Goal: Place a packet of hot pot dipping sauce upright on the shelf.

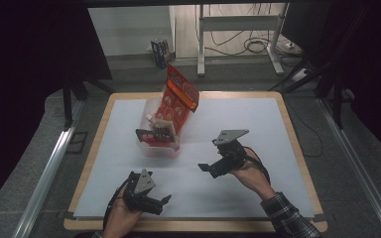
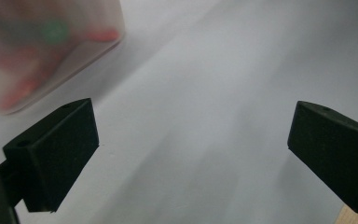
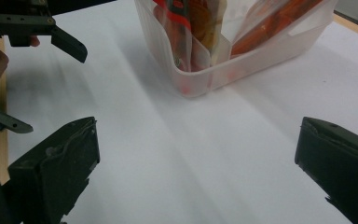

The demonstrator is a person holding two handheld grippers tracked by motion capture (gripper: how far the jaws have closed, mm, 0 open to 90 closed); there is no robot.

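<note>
Black left claw point(image 1: 162, 204) and right claw point(image 1: 204, 167) gape above table point(image 1: 258, 124)

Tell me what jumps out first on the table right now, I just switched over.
The clear plastic bin stuffed with red-orange snack packets stands toward the far left of the white table sheet, the tallest packet poking well above its rim. Nearer the person, the left gripper and right gripper both sit low over the sheet, open and holding nothing, apart from the bin.
</note>
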